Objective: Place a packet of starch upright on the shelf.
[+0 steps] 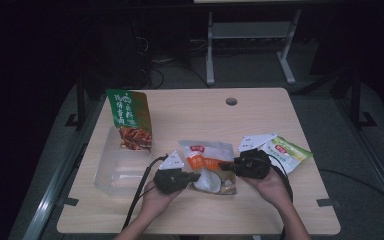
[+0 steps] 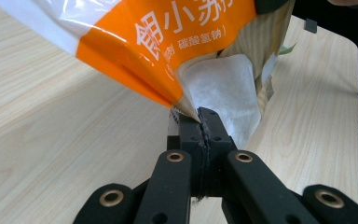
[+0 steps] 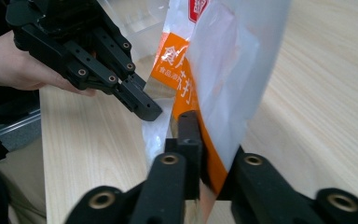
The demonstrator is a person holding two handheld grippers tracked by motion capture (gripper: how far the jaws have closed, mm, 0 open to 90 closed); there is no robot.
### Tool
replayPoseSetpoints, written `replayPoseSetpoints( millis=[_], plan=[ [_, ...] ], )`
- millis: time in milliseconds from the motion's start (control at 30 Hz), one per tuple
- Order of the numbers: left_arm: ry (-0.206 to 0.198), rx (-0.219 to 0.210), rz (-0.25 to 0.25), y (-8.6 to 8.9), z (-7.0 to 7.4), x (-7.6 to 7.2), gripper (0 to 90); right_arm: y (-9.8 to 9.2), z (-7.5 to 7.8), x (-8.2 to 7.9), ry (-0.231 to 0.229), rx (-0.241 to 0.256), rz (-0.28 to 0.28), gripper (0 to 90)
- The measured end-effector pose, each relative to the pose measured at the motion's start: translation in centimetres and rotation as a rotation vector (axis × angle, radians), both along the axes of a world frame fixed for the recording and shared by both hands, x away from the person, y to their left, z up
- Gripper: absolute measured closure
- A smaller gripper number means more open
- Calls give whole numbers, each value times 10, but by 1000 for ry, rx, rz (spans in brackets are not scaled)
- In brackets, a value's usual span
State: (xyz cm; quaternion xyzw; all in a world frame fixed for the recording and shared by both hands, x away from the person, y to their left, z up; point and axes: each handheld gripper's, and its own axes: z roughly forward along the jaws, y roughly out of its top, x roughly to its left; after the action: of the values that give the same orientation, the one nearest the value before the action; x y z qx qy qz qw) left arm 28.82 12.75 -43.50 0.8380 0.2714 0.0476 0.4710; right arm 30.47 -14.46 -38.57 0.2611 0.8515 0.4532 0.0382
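At the near edge of the table point(image 1: 260, 215), around 6 o'clock, the person's two hands come in holding a gripper each, and both are clamped onto the same orange-and-white pouch point(image 1: 208, 167) sitting roughly mid-table, a bit toward the near side. The left gripper point(image 1: 196, 176) comes at it from about 8 o'clock, and in the left gripper view its jaws are pressed right together on a corner of the pouch point(image 2: 168, 42), pinching the film so it lifts off the wood. The right gripper point(image 1: 222, 164) comes in from about 3 o'clock, and in its own view the jaws are closed on the pouch edge point(image 3: 223, 70), with the bag standing up out of them and the left gripper point(image 3: 151, 113) just beside it. So the pouch is held at two spots, its lower end still looking like it touches the tabletop in the high view, though I can't be sure. Over at 9 o'clock from the pouch there's a clear plastic box point(image 1: 117, 172), and a green snack bag point(image 1: 130, 120) stands in its far end, leaning a little. At 2 o'clock, just behind the right hand, lies a light green packet point(image 1: 287, 152). Way out at 12 o'clock there's a round cable hole point(image 1: 231, 101) near the far edge.
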Motion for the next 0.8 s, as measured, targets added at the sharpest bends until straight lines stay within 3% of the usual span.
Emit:
replayPoseSetpoints(
  millis=[167, 300, 433, 467, 533, 600, 800],
  plan=[
    [-3, -5, 8, 1, -1, -4, 899, 8, -5, 2, 27, -19, 8, 784],
    [-5, -2, 6, 2, 0, -4, 892, 13, -7, 2, 21, -25, 28, 887],
    [18, 0, -15, 6, 1, -5, 834, 13, -6, 1, 29, -7, 30, 896],
    [14, 14, -19, 10, 3, -8, 781, 12, -4, 0, 27, 1, 34, 897],
    [6, 19, -18, 13, 4, -11, 773, 12, -3, -1, 28, 4, 34, 897],
    [13, 19, -17, 17, 6, -14, 744, 11, 0, -4, 17, 4, 35, 897],
    [-18, 42, -21, 27, 12, -26, 693, 11, 15, -10, -30, -3, 24, 898]
  ],
)
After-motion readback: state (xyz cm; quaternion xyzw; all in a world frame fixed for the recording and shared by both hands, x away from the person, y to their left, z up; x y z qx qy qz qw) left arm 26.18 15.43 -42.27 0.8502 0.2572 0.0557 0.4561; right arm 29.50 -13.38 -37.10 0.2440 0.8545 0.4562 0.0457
